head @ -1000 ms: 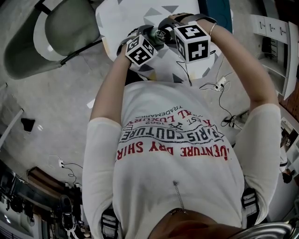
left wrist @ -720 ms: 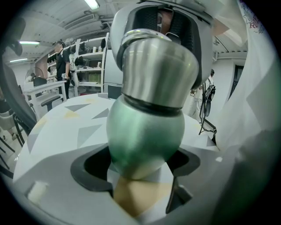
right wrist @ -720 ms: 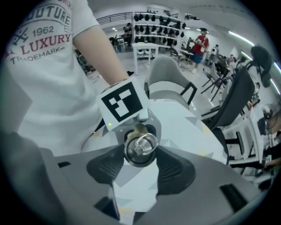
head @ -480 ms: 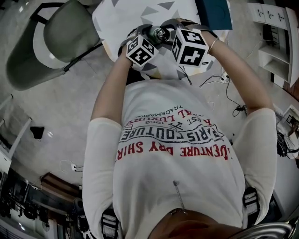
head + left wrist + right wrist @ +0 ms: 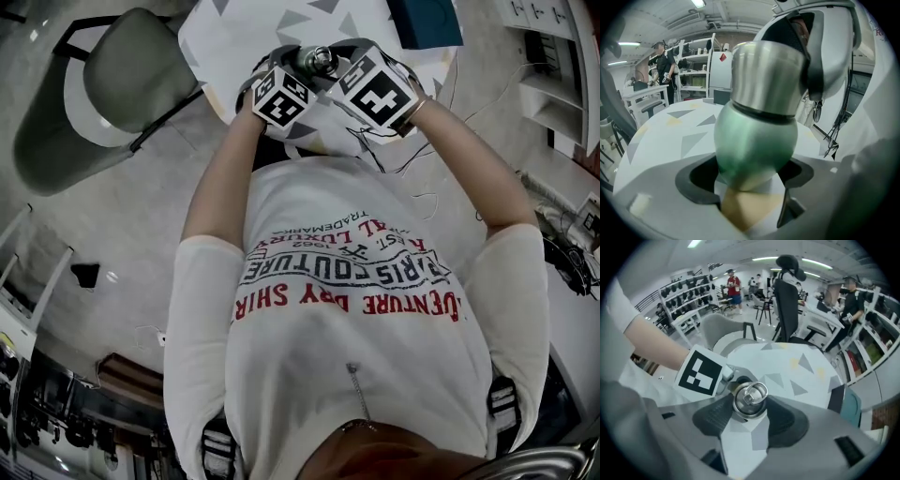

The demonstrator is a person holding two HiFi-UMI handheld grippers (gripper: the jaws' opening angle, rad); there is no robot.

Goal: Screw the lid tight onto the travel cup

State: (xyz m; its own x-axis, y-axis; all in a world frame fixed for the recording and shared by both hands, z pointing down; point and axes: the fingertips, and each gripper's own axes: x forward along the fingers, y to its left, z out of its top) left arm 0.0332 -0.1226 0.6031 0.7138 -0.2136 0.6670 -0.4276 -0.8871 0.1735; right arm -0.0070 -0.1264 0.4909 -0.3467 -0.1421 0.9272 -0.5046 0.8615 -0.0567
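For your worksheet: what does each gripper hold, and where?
The left gripper holds the travel cup by its green base; right gripper grips the lid by its sides.

The right gripper (image 5: 750, 404) has rolled round on the lid (image 5: 318, 61) it pinches, so its marker cube (image 5: 380, 94) now sits cornerwise rather than square-on, and the wrist (image 5: 415, 105) behind it has swung in toward the person's chest (image 5: 347, 216).
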